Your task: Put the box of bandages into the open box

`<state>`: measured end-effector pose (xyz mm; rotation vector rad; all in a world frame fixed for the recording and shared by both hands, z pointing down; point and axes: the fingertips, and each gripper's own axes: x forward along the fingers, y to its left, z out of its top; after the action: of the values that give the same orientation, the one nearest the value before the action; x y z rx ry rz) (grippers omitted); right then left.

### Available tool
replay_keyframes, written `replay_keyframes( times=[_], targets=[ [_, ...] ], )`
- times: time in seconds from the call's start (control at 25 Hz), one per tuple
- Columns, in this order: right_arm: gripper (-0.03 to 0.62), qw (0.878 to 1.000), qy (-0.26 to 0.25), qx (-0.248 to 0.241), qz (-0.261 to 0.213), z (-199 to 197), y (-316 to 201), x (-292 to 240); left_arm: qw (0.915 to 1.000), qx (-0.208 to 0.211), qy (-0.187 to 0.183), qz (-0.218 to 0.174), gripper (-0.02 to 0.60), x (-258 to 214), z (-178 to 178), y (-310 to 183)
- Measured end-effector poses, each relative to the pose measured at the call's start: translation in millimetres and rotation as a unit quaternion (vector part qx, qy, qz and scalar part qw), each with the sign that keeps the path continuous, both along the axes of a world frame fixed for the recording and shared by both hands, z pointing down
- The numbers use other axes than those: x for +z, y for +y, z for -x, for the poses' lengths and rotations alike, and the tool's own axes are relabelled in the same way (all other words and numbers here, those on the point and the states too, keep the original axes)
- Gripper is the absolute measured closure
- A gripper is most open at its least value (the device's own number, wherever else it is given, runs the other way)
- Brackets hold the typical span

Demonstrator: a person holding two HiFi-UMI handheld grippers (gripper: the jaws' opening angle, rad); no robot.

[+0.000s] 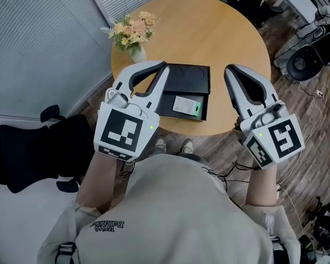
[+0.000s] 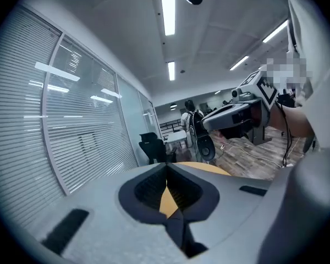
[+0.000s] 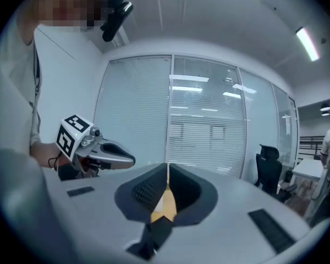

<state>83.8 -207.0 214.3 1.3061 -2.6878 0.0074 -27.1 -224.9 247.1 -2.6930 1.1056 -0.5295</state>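
A black open box (image 1: pixel 188 77) lies on the round wooden table (image 1: pixel 225 32) near its front edge. A small white and green box of bandages (image 1: pixel 186 106) lies inside it, at the front. My left gripper (image 1: pixel 165 66) is raised over the box's left side, jaws shut with nothing between them. My right gripper (image 1: pixel 229 69) hovers just right of the box, also shut and empty. In the left gripper view the left gripper's (image 2: pixel 166 166) jaws meet at the tips, with the right gripper (image 2: pixel 231 111) beyond. The right gripper view shows the right gripper (image 3: pixel 168 166) shut and the left gripper (image 3: pixel 107 155) opposite.
A vase of flowers (image 1: pixel 133 34) stands at the table's back left. A black chair (image 1: pixel 22 153) is on the floor to the left. Speakers and cables (image 1: pixel 305 59) lie at the right. A person (image 2: pixel 190 117) stands far back in the room.
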Motion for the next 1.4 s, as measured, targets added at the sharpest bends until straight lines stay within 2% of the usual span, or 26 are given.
replay_keyframes(
  times=[0.2,0.44,0.64,1.0,1.4],
  targets=[
    [0.559,0.998,-0.015,0.018,-0.057,-6,16,-49,0.9985,-0.008,0.044,-0.031,0.558,-38,0,15],
    [0.56,0.994,-0.036,0.046,-0.094,-19,32,-73,0.9973,-0.006,0.059,-0.043,0.56,-55,6,31],
    [0.562,0.993,-0.049,0.057,-0.092,-31,43,-64,0.9976,-0.011,0.047,-0.048,0.56,-52,10,36],
    [0.562,0.996,-0.005,0.057,-0.074,-32,50,-33,0.9983,-0.012,0.054,-0.02,0.56,-31,12,37],
    [0.563,0.997,-0.014,0.057,-0.05,-29,41,-22,0.999,-0.017,0.033,-0.025,0.56,-26,13,32]
  ],
)
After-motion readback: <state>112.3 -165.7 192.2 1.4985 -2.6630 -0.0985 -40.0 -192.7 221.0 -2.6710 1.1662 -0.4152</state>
